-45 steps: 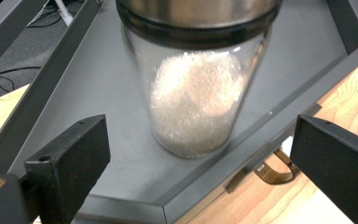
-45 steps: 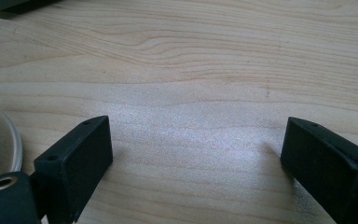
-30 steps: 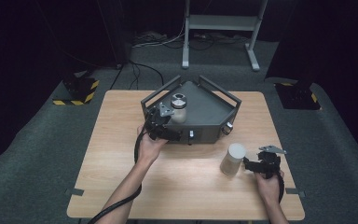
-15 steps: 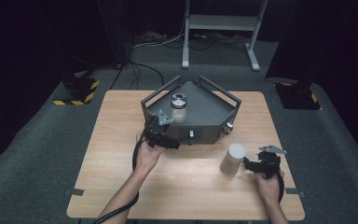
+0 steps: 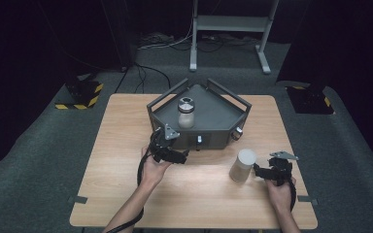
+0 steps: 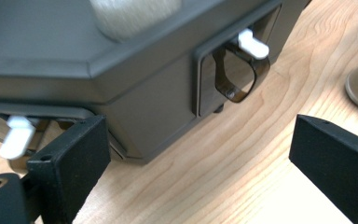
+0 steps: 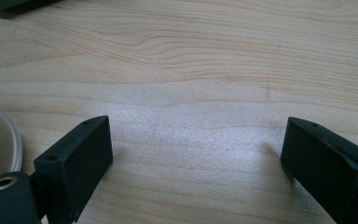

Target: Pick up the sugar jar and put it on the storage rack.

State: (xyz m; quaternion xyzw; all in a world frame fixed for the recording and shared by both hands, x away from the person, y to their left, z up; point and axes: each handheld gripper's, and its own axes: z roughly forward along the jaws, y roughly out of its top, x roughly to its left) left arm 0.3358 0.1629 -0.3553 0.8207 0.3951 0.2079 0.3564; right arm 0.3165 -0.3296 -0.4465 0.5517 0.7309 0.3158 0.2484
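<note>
Jar (image 5: pixel 186 112) on grey tray (image 5: pixel 223 116); top cropped in left gripper view.

A dark grey tray (image 5: pixel 223 124) sits on the pale wood-grain table (image 5: pixel 126 121); its jar (image 5: pixel 186 112) is whitish, as is the cylinder (image 5: pixel 242 165) (black grippers, yellow-and-black striped floor blocks (image 5: pixel 80 97))

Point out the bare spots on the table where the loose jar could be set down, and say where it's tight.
Free: the wood left of the dark tray, out to the table edge, and the near strip between the two forearms. Also the right side, beyond the tray's corner. Crowded: in front of the tray, where the left hand-held gripper sits, and around the jar by the right hand-held gripper.
</note>
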